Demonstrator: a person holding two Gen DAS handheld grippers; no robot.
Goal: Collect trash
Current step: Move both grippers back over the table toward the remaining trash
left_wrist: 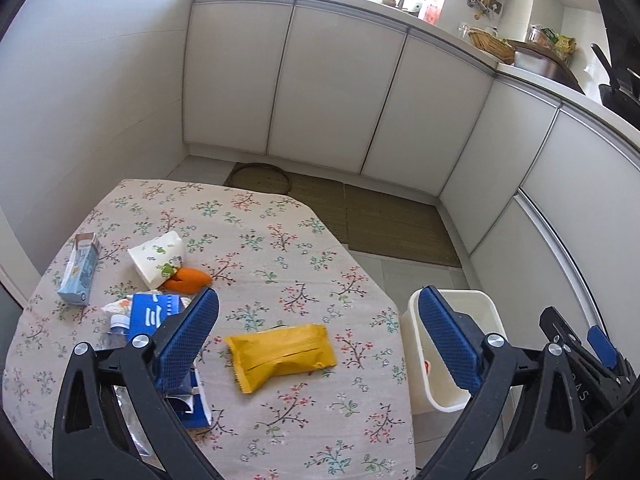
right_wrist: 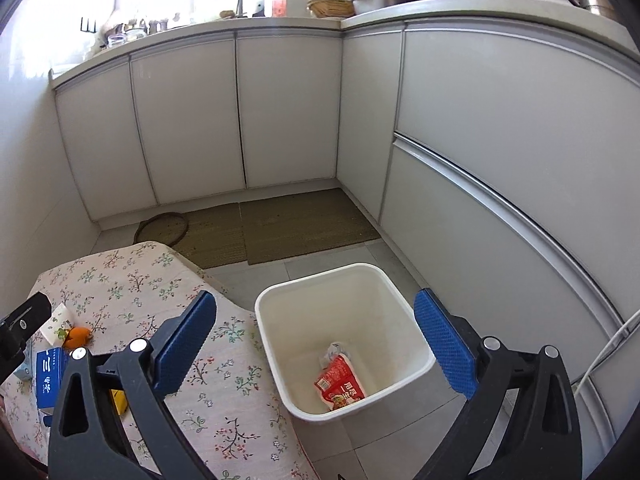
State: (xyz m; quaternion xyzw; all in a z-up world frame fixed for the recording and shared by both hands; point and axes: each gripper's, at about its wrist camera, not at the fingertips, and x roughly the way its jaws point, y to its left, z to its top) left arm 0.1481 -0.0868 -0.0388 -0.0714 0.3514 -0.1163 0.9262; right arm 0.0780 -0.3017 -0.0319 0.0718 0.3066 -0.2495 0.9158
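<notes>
A yellow snack packet [left_wrist: 280,354] lies on the floral table [left_wrist: 280,248], between the tips of my open, empty left gripper [left_wrist: 320,340]. Left of it lie a blue box [left_wrist: 150,314], an orange wrapper [left_wrist: 188,279], a white tissue pack [left_wrist: 158,256] and a small carton [left_wrist: 80,270]. A white bin [right_wrist: 344,340] stands on the floor beside the table, with a red packet [right_wrist: 340,388] inside. My right gripper [right_wrist: 316,344] is open and empty above the bin; it also shows in the left wrist view [left_wrist: 592,344].
White kitchen cabinets [right_wrist: 288,108] wrap around the back and right. Brown mats [right_wrist: 304,224] and a dark ring [right_wrist: 162,226] lie on the tiled floor. The counter above holds bottles, a basket and pans. A white cable [right_wrist: 604,352] hangs at the right.
</notes>
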